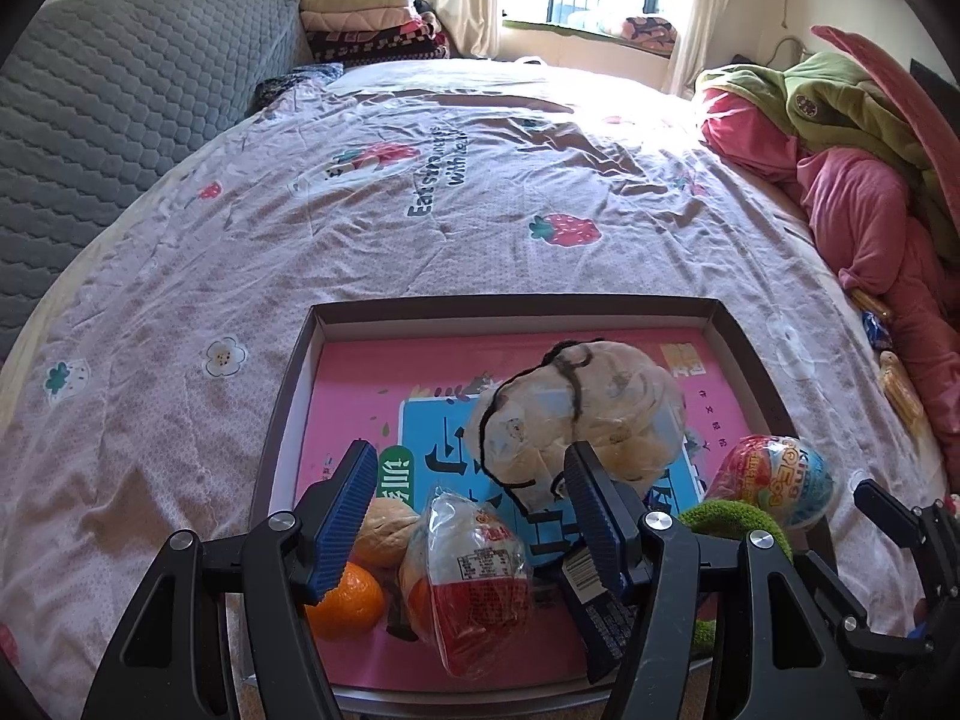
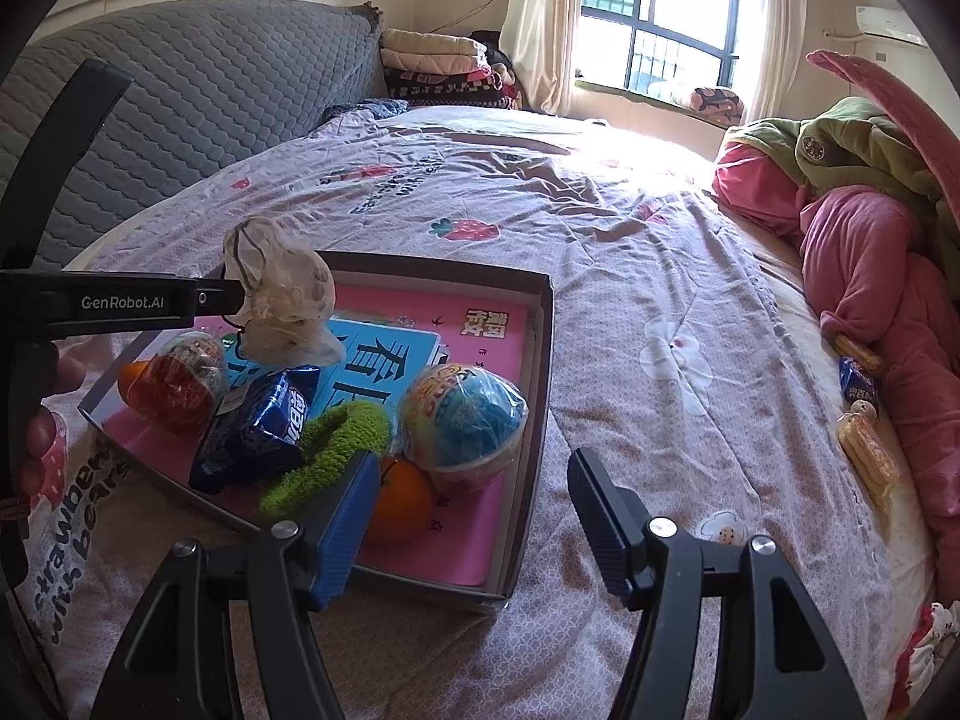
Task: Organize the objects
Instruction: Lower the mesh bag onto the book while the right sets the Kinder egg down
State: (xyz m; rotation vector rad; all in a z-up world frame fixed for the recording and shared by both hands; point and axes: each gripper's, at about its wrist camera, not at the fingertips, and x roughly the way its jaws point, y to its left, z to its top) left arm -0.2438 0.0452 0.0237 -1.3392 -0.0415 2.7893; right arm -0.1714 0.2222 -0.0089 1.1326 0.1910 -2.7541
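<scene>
A shallow box tray (image 1: 516, 307) (image 2: 543, 324) with a pink book as its floor lies on the bed. My left gripper (image 1: 465, 495) (image 2: 231, 300) is open above it. A crumpled clear plastic bag (image 1: 576, 408) (image 2: 282, 300) sits at its fingertips, above the tray; whether it hangs on a finger I cannot tell. In the tray lie a red-wrapped egg (image 1: 474, 588) (image 2: 180, 384), a blue egg (image 1: 774, 480) (image 2: 462, 414), oranges (image 1: 348, 600) (image 2: 402, 504), a blue snack pack (image 2: 264, 426) and a green knitted piece (image 2: 336, 450). My right gripper (image 2: 474, 516) is open and empty at the tray's near right corner.
Pink and green bedding (image 2: 858, 252) is piled on the right. A blue packet (image 2: 858, 384) and wrapped yellow snacks (image 2: 870, 450) lie beside the pile. A grey quilted headboard (image 1: 120, 96) stands on the left. Folded blankets (image 1: 366, 18) are stacked at the back near the window.
</scene>
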